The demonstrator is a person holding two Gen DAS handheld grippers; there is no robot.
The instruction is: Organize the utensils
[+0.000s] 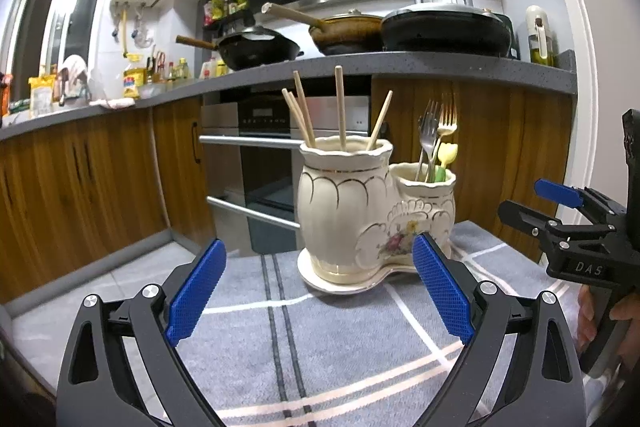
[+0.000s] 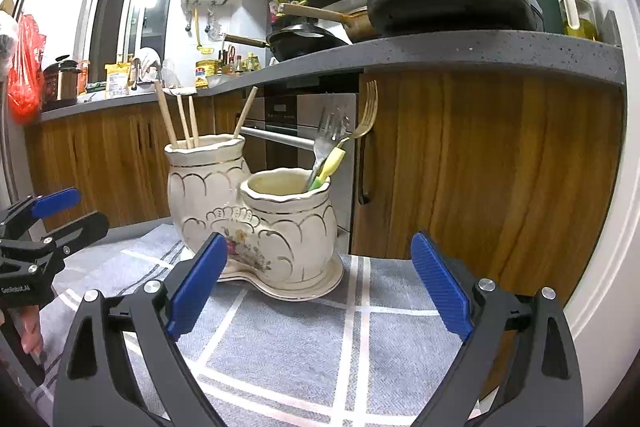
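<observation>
Both wrist views sit low and near, facing the ceramic holder from opposite sides.

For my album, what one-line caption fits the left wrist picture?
Open left gripper faces a cream ceramic holder with chopsticks and forks.

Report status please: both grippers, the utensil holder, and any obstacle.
Left gripper open, empty. Right gripper open, empty. Ceramic holder upright on grey cloth; chopsticks in tall pot, forks in short pot. Nothing between grippers and holder.

"DAS" – right tool, "GenRobot.AI" – left tool
</observation>
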